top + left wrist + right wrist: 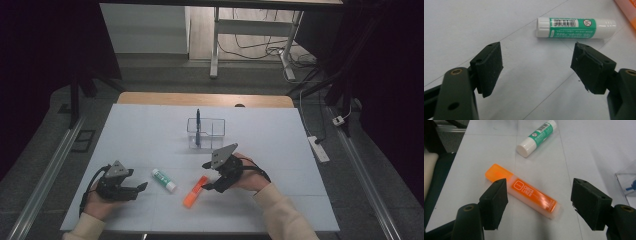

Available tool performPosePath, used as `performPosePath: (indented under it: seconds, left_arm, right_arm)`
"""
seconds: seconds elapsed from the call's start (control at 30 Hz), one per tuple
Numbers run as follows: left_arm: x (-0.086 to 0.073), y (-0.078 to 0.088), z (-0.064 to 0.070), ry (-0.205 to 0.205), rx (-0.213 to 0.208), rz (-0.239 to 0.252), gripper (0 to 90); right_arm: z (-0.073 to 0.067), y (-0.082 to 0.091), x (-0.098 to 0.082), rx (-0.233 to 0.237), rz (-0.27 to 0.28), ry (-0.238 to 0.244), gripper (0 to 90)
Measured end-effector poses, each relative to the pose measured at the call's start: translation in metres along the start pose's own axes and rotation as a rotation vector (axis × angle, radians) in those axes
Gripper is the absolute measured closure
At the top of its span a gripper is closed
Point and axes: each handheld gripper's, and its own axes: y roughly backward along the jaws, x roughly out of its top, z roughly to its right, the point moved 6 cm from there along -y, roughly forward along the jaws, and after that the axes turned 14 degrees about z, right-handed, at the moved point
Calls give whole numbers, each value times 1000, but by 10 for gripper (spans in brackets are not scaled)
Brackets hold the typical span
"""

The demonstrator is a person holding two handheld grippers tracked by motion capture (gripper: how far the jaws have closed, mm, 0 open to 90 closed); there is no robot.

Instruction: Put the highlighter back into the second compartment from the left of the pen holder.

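Both tools gape: right tool (539, 195) straddles the orange highlighter (524, 191), left tool (536, 65) faces the glue stick (575, 28) across bare table (474, 22).

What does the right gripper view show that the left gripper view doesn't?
Right gripper view alone: the whole orange highlighter lying between the open jaws of the right gripper, plus a corner of the clear box with a blue pen tip. Left gripper view alone: the open left gripper over bare table, and the glue stick's barcode label. Both: the green and white glue stick, lying flat and untouched.
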Motion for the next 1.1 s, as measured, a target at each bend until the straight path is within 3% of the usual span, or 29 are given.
performPosePath:
  seconds: [0.33, 0.8, 1.1]
  left_arm:
    - [0, 0, 0, 4, -1, -1, 250]
    - [0, 0, 0, 1, -3, -3, 251]
    - [-1, -1, 0, 0, -3, -5, 250]
  right_arm:
    - [-7, -11, 4, 56, -26, 29, 285]
    - [-20, -31, 0, 124, -103, 46, 278]
    - [-27, -46, 0, 177, -148, 82, 281]
